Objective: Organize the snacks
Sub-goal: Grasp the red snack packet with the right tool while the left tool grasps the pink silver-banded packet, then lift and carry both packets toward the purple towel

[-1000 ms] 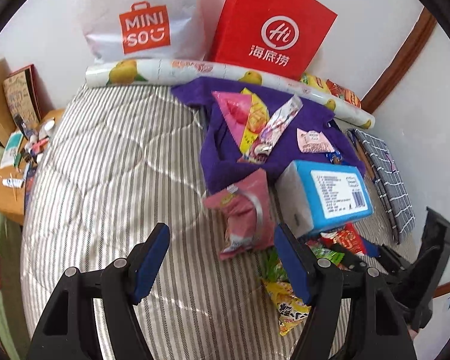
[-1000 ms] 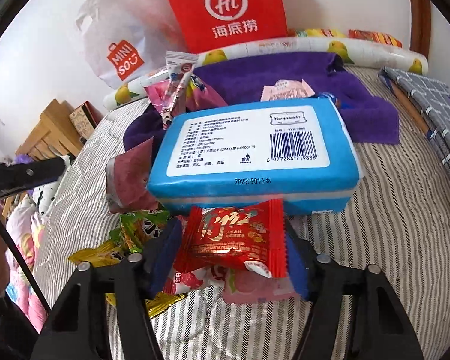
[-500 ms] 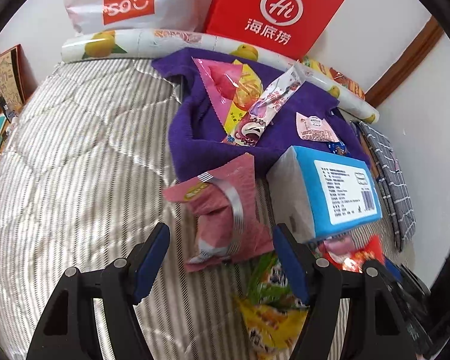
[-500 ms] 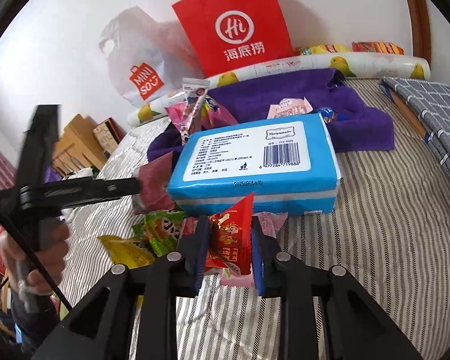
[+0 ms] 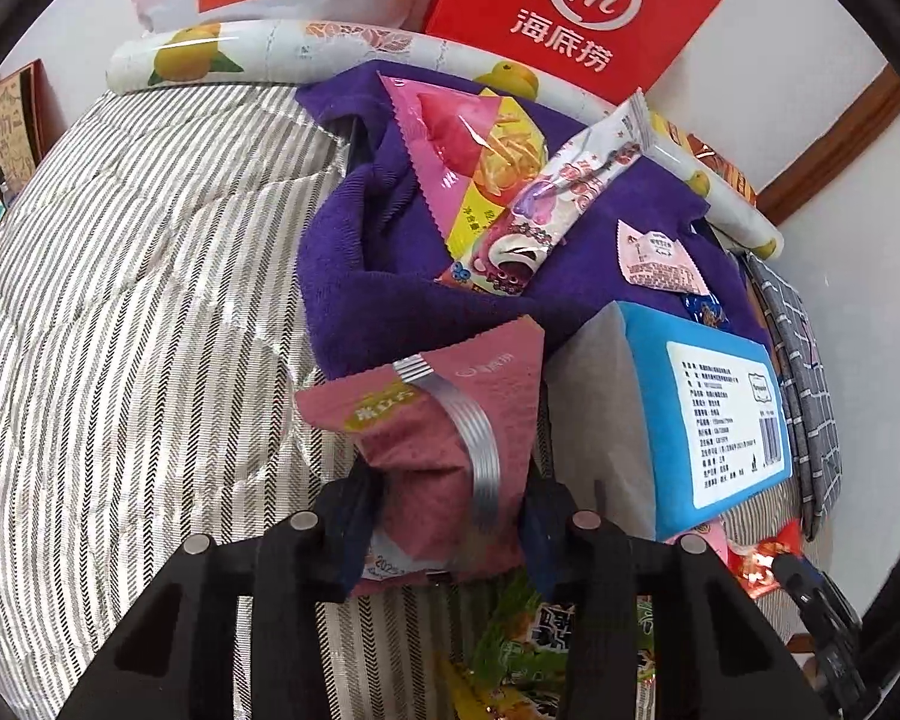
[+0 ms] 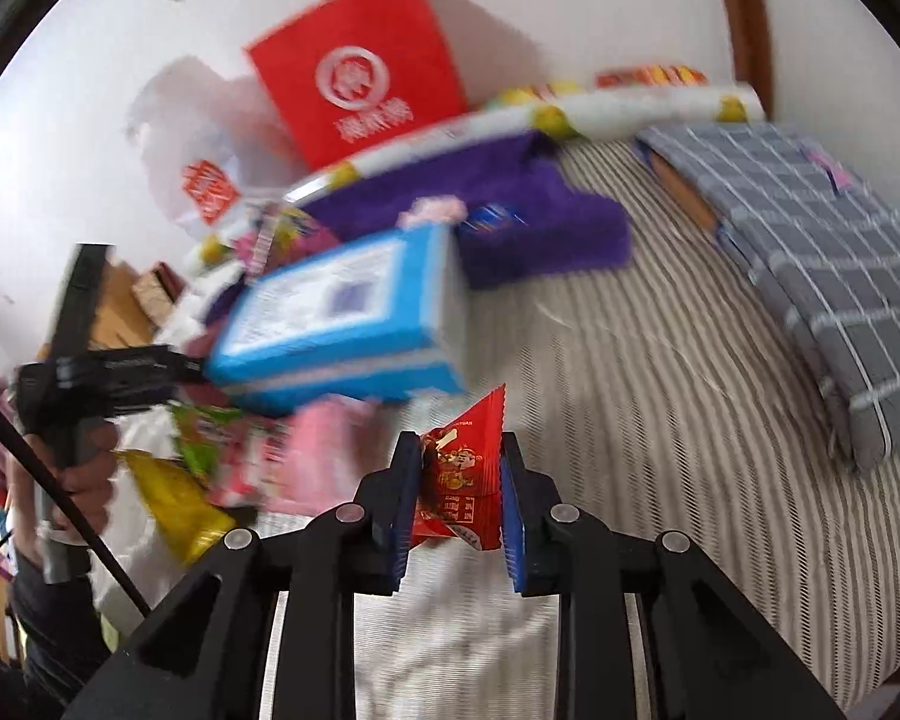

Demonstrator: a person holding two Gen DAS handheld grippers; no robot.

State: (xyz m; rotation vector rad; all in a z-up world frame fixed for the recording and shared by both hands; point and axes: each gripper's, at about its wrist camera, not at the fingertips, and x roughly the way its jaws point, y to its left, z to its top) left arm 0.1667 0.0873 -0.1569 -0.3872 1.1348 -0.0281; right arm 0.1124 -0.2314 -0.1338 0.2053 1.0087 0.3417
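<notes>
Striped bed (image 5: 120, 312) fills the frame in both views; purple towel (image 5: 378, 300) at upper centre carries a pink chip bag (image 5: 462, 150) and a long white snack sachet (image 5: 576, 180); blue tissue pack (image 5: 708, 414) at right, touching the towel's edge; left tongs (image 5: 444, 516) at lower centre, clenched on a dusty-pink snack pouch (image 5: 450, 420) lying just beside the tissue pack; right tongs (image 6: 459, 495) at lower centre of the blurred right-wrist view, grasping a red snack packet (image 6: 465, 468).
</notes>
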